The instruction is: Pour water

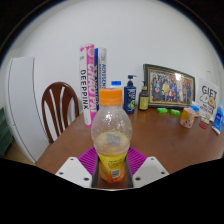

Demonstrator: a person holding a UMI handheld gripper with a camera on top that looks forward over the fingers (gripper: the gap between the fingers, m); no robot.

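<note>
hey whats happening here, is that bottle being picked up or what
A hand-held gripper has a clear plastic bottle with an orange cap and orange label between its two fingers, the pink pads close against its sides, so it looks gripped. The bottle is upright over a wooden table. Beyond it, near the wall, stand a blue-capped bottle, a framed picture, tall boxes and some small items. A wooden chair stands beside the table. No pouring is under way.

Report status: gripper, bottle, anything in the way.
Gripper shut on bottle, pads against its sides. Bottle upright, orange cap on, clear upper body, orange label. Beyond it on the table: blue bottle, framed picture. No cup in sight.
</note>
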